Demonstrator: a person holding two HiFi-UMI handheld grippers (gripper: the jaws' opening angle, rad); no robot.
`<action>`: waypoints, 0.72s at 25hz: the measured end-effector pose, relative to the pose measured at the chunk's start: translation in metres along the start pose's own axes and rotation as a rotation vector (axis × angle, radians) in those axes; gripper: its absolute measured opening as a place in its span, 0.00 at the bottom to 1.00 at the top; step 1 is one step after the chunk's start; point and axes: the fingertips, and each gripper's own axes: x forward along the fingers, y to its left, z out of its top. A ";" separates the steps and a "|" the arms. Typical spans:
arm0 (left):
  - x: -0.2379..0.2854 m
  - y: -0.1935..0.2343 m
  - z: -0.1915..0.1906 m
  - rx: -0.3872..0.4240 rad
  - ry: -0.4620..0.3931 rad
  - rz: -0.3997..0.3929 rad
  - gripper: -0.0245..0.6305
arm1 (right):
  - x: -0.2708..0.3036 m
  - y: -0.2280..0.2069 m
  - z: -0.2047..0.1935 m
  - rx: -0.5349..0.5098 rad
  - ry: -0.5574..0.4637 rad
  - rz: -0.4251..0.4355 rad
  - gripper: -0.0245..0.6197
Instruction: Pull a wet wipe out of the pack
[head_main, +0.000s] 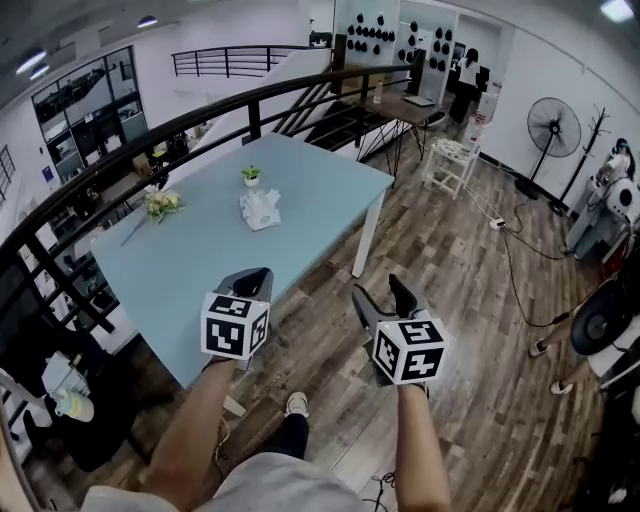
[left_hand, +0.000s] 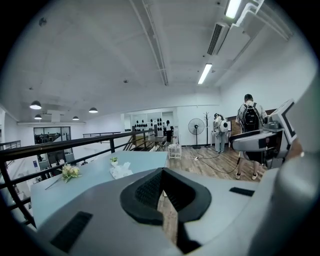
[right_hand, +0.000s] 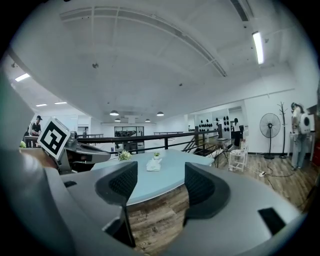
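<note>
Left tool (left_hand: 161, 194) is sitting with its jaws pressed together, nothing between them. Right tool (right_hand: 160, 186) is holding its jaws apart, also empty; only floorboards and the tabletop edge are showing through the gap. Both are hanging in the air over the wooden floor (head_main: 470, 300), short of the light-blue tabletop (head_main: 310, 215), touching nothing.

Wet wipe pack (head_main: 260, 210) is lying well ahead of both tools, around mid-tabletop. It's looking white and crumpled, with what may be a wipe poking up; too small to confirm. Small potted plant (head_main: 251, 175) is standing just behind it, and a bunch of flowers (head_main: 160, 205) is lying off to its left.

My read: the pull isn't starting yet, this is the approach. Doing it well is going to mean walking in and pinning the pack body down with left tool. Right tool should then be pinching only the protruding wipe and drawing it straight up, slowly. A soft, light pack is likely going to lift with the wipe unless held.

Writing: nothing legible is showing on the pack at this range. Marker cubes (head_main: 236, 325) are carrying black-and-white square patterns, no text.
</note>
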 end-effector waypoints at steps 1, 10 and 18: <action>0.006 0.005 0.001 -0.002 -0.001 0.004 0.03 | 0.008 -0.002 0.001 -0.003 0.000 0.003 0.47; 0.078 0.063 0.022 -0.012 0.003 0.033 0.03 | 0.101 -0.025 0.022 -0.016 0.017 0.023 0.47; 0.133 0.125 0.041 -0.033 0.007 0.064 0.03 | 0.189 -0.031 0.048 -0.034 0.023 0.053 0.47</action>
